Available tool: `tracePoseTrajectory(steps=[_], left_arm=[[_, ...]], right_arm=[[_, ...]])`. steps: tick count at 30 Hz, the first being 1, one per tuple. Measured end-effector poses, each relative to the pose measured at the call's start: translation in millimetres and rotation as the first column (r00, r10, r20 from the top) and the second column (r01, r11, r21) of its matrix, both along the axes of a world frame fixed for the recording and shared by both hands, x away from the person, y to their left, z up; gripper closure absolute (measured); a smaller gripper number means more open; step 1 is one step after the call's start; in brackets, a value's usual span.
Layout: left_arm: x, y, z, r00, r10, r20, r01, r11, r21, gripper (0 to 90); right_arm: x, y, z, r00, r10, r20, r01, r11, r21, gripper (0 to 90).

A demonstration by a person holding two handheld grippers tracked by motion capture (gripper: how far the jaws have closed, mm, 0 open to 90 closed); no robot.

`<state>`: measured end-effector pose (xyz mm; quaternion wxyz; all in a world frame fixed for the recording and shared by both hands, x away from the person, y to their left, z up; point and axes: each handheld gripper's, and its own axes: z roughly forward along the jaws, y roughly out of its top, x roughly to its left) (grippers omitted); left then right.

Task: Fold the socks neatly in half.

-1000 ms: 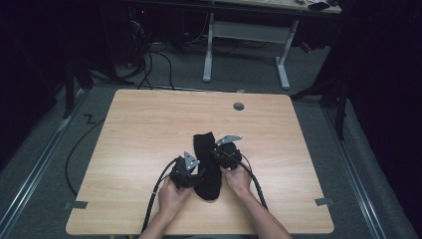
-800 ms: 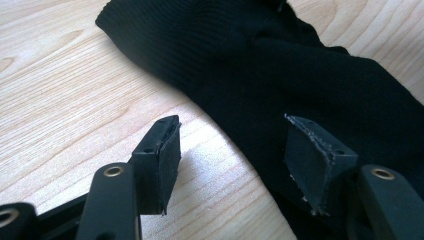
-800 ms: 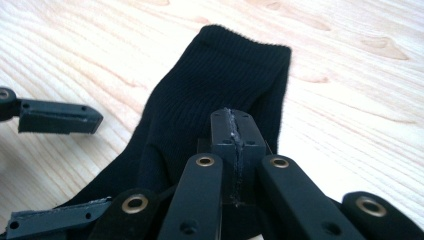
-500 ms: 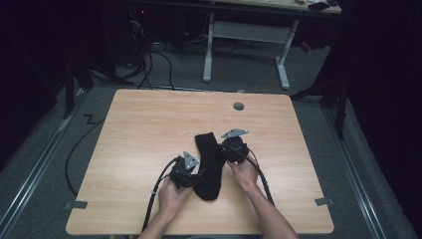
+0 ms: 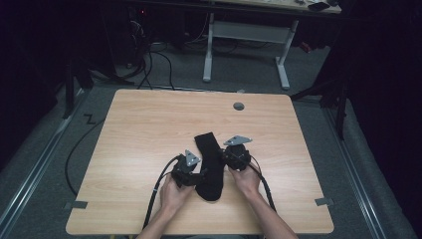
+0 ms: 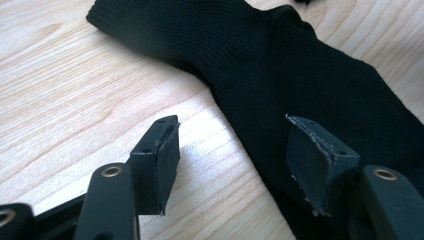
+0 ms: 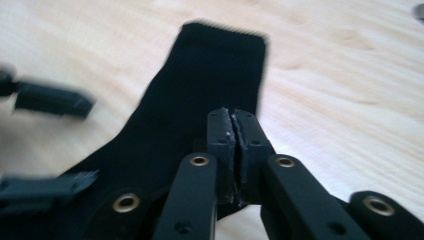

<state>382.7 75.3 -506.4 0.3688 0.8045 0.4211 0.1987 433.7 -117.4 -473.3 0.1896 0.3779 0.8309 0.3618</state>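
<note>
On the table (image 5: pixel 149 124), left gripper (image 6: pixel 230 150) gapes astride the sock (image 5: pixel 211 164); right gripper (image 7: pixel 234 125) is pinched shut, empty.

The high view looks forward and down from above the person's side, taking in the whole wooden table (image 5: pixel 149 129) at mid-frame, with forearms entering at the bottom edge. The left gripper view rides low and close over the tabletop, facing along its own jaws toward a black sock (image 6: pixel 300 65) across the upper right of the frame. The right gripper view sits just as near, looking up the sock's (image 7: pixel 210 85) length at centre frame. All three views share the sock (image 5: pixel 211 164) and the wood around it.
</note>
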Motion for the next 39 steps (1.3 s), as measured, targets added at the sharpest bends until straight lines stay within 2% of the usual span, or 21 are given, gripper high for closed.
tracePoseTrajectory(steps=[1, 4, 5, 6, 9, 12, 13, 16, 20, 24, 27, 29, 32, 34, 35, 39], left_arm=[[1.2, -1.3, 0.9, 1.0000, -0.001, -0.001, 0.001, 0.9999, 0.013, 38.9], [3.6, -1.6, 1.5, 0.9999, 0.010, -0.001, -0.010, 0.9998, 0.019, 38.7], [5.6, -1.6, 1.6, 0.9998, 0.019, -0.001, -0.019, 0.9996, 0.019, 38.7], [10.9, -1.2, 1.5, 0.9996, 0.028, -0.002, -0.028, 0.9995, 0.016, 38.7], [23.3, 1.4, 0.5, 0.9980, 0.061, -0.016, -0.061, 0.9980, -0.019, 37.5], [27.0, 1.7, 2.7, 0.9972, 0.068, -0.031, -0.069, 0.9976, -0.009, 37.8], [24.6, 2.2, 5.0, 0.9972, 0.070, -0.024, -0.070, 0.9975, -0.002, 38.1], [15.3, 5.4, 9.7, 0.9983, 0.058, -0.008, -0.058, 0.9979, -0.028, 37.9], [1.7, 9.0, 13.6, 0.9995, 0.028, -0.017, -0.028, 0.9989, -0.037, 36.5], [-7.1, 8.1, 11.6, 0.9998, 0.008, -0.020, -0.009, 0.9996, -0.025, 36.4], [-7.9, 5.5, 7.1, 0.9996, 0.006, -0.027, -0.006, 1.0000, -0.006, 36.4], [-7.6, 4.1, 3.4, 0.9997, 0.004, -0.022, -0.004, 1.0000, 0.000, 36.5], [-5.9, 4.2, 1.5, 0.9996, 0.015, -0.023, -0.015, 0.9999, -0.005, 36.5], [-5.0, 4.7, 0.9, 0.9995, 0.020, -0.025, -0.020, 0.9998, -0.005, 34.8], [-4.2, 4.7, 0.6, 0.9993, 0.026, -0.027, -0.026, 0.9997, -0.005, 34.3], [-2.9, 2.7, 1.1, 0.9991, 0.033, -0.028, -0.033, 0.9994, 0.006, 34.1]], right_arm=[[0.8, 3.3, -4.4, 0.9998, 0.007, -0.018, -0.008, 1.000, -0.005, 87.7], [11.3, 9.0, -16.9, 0.9988, -0.006, -0.048, 0.005, 1.000, -0.025, 86.8], [11.3, 9.0, -16.9, 0.9988, -0.006, -0.048, 0.005, 1.000, -0.025, 86.8], [20.6, 10.4, -22.8, 0.9980, -0.022, -0.059, 0.021, 1.000, -0.009, 86.3], [29.5, 14.5, -22.0, 0.9980, -0.037, -0.052, 0.036, 0.999, -0.009, 84.8], [29.7, 14.4, -20.1, 0.9982, -0.039, -0.046, 0.040, 0.999, 0.015, 81.7], [24.2, 8.8, -15.1, 0.9986, -0.043, -0.031, 0.045, 0.998, 0.038, 81.3], [14.5, -0.8, -7.8, 0.9991, -0.038, -0.018, 0.039, 0.998, 0.054, 80.5], [2.6, -11.7, -5.0, 0.9992, -0.021, -0.033, 0.023, 0.998, 0.064, 77.5], [2.8, -13.2, -9.2, 0.9979, -0.022, -0.061, 0.027, 0.995, 0.094, 72.6], [5.8, -7.8, -14.5, 0.9962, -0.022, -0.084, 0.031, 0.994, 0.106, 71.4], [8.1, -3.0, -18.0, 0.9953, -0.012, -0.096, 0.021, 0.995, 0.094, 72.5], [11.8, 3.3, -23.6, 0.9935, -0.006, -0.114, 0.013, 0.998, 0.059, 82.5], [11.8, 4.4, -23.9, 0.9945, 0.000, -0.105, 0.005, 0.999, 0.047, 85.0], [10.2, 5.0, -21.4, 0.9963, 0.008, -0.086, -0.005, 0.999, 0.034, 86.5], [4.2, 1.4, -11.3, 0.9987, 0.013, -0.050, -0.011, 1.000, 0.029, 86.8]])
